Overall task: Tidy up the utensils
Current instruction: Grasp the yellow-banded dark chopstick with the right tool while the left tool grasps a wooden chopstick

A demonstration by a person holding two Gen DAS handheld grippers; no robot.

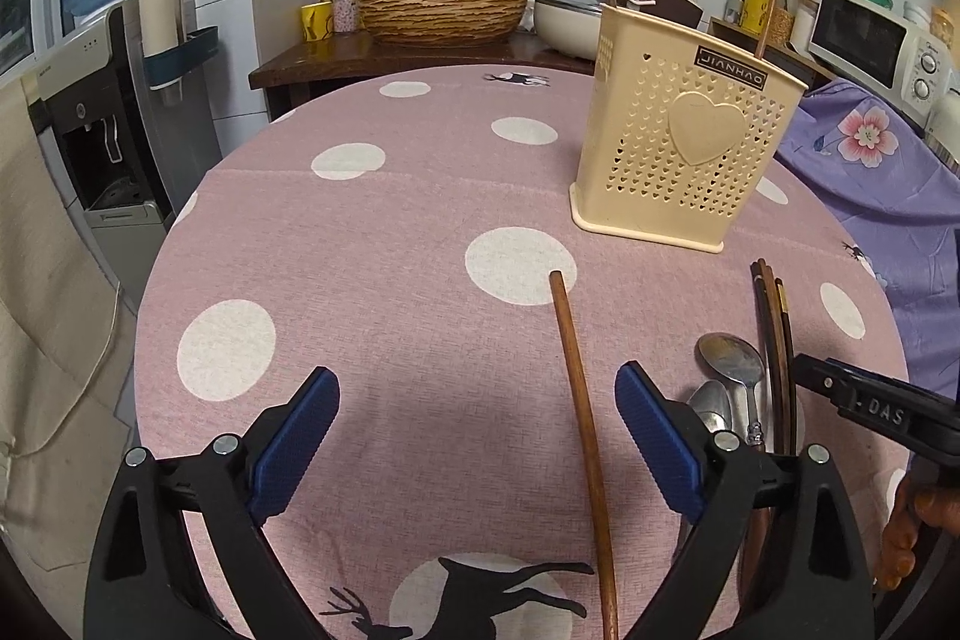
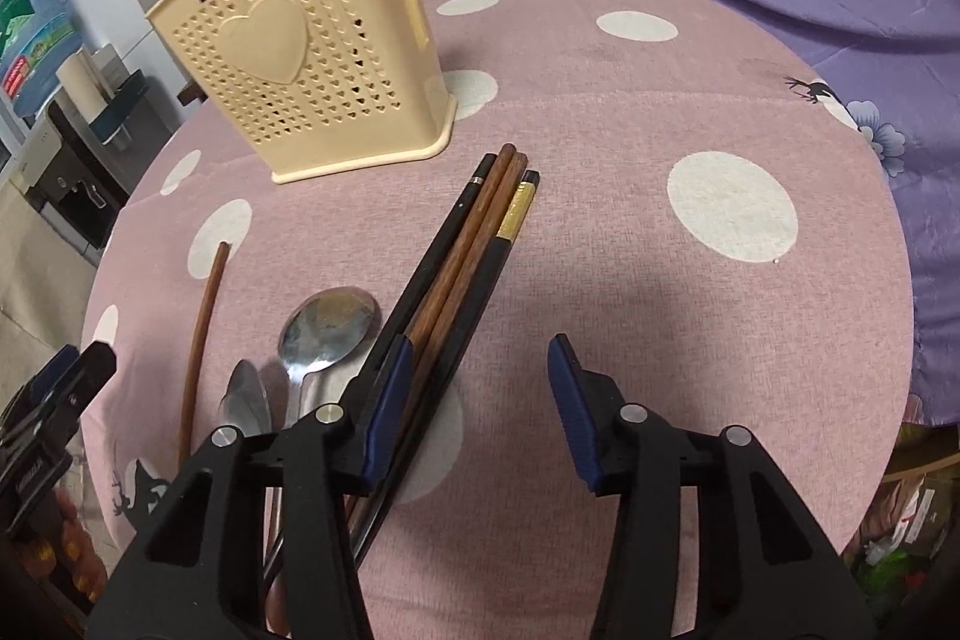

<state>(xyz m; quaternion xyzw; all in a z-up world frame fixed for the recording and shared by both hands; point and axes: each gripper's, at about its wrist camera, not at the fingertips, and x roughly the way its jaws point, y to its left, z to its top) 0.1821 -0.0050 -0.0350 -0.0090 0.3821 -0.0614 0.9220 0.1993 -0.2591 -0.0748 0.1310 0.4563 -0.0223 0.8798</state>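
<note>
- Between the left gripper [image 1: 477, 436] pads, spread wide w/ nothing pinched, lay a slim round wooden chopstick [image 1: 579, 412] on the polka-dot cloth [image 1: 360, 280]; perforated cream holder [image 1: 678, 148] stood upright beyond.
- Right wrist view: right gripper [image 2: 483, 406] jaws apart, unloaded; dark & wood chopstick bundle [image 2: 474, 244] ran under the left pad; two steel spoons [image 2: 327, 328] just left.

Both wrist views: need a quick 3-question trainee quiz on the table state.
1. True or false: the cream perforated plastic utensil holder lies tipped over.
2. How many shiny metal spoons lie on the pink dotted tablecloth?
3. Which gripper has the lone brown wooden chopstick between its open fingers: A left gripper, B right gripper?

Key: 1 false; 2 two; 3 A.
</note>
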